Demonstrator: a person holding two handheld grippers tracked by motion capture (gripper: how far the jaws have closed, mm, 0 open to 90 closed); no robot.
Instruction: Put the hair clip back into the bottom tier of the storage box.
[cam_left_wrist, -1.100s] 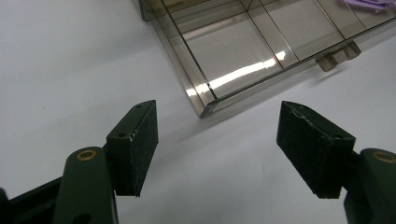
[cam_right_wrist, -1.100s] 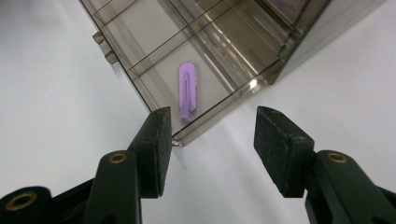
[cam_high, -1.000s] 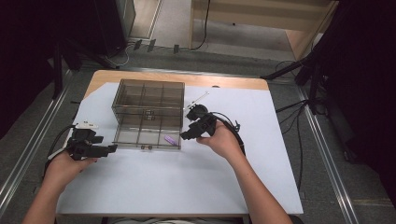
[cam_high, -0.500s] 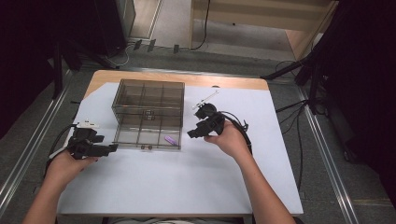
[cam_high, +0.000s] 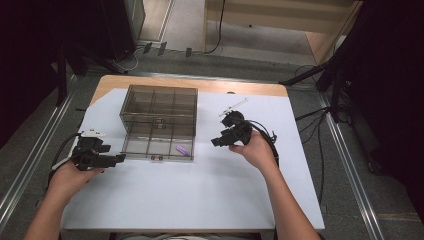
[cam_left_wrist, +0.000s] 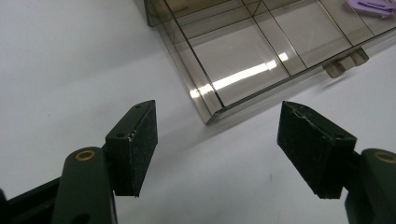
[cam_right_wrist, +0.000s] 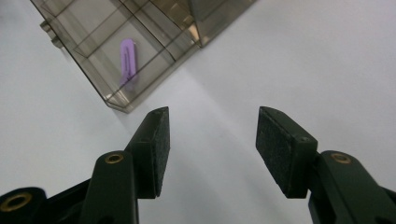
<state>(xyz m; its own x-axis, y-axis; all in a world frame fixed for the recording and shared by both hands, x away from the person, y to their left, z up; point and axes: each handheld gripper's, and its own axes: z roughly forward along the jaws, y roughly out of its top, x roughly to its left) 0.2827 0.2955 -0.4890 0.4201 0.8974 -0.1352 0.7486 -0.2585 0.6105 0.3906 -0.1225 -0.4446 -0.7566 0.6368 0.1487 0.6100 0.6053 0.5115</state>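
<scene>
While both jaws gape empty | compartment box (cam_high: 159, 123) between grippers | purple clip (cam_right_wrist: 127, 58) inside

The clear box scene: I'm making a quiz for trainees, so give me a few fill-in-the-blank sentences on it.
1. The small clip inside the clear box is ____ in colour.
2. The jaws of the left gripper stand ____, with nothing between them.
3. The box sits on a ____ sheet that covers the table.

Missing words: purple; open; white
</scene>
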